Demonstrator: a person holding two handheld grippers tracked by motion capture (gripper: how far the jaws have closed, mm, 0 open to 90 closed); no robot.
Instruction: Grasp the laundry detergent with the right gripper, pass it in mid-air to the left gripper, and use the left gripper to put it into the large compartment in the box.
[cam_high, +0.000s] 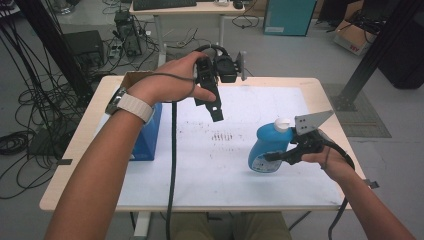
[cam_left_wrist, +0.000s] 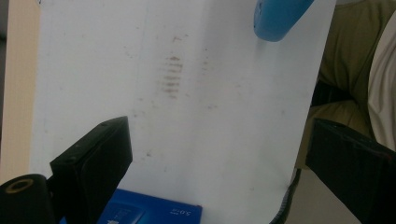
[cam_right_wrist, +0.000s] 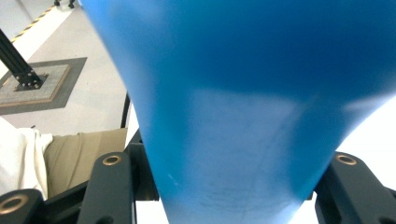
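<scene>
Here the blue bottle (cam_high: 270, 147), white-capped, sits clamped in the right tool (cam_high: 280, 156).

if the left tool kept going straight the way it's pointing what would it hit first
Probably the white sheet covering the table: the open left tool points down at a bare, smudged stretch of it. The blue bottle and blue box sit off to the sides, though depth is uncertain.

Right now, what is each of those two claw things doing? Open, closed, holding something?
Left gripper: open, jaws wide apart, nothing between them.
Right gripper: shut on the blue bottle, held up off the table.
</scene>
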